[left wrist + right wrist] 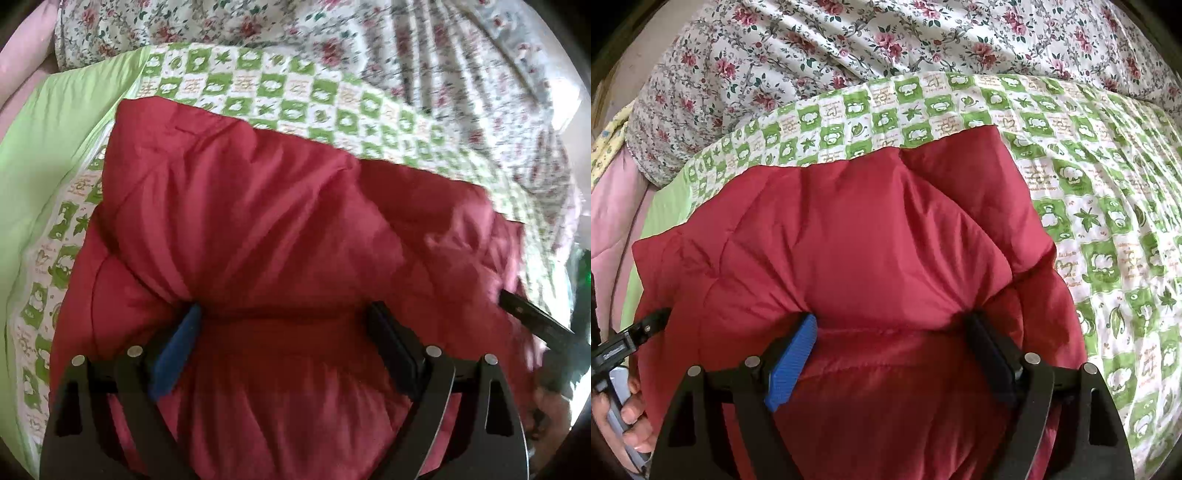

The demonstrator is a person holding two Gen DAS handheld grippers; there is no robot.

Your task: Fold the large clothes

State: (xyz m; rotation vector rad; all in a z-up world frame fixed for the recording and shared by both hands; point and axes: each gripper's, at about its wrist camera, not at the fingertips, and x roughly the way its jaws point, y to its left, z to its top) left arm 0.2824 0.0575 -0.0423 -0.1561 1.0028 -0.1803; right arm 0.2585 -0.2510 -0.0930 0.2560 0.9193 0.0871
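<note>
We've got the bed's green checked quilt (pixel 1100 206) underneath, and our puffy red jacket (pixel 857 236) lies bunched on it, near edge toward us. Left gripper (pixel 284 317) and right gripper (pixel 890 325) both sit with fingers spread wide, pressed into the padding, not pinching anything. Best bet here: close on both layers evenly, lift together, keep the edge taut.

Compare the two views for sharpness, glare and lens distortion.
Left wrist view: motion blur smears the floral sheet and the red jacket at right, with bright glare at the right edge. Right wrist view: sharper, evenly lit, the green checked quilt crisp. Both: fisheye curving, dark corners.
</note>
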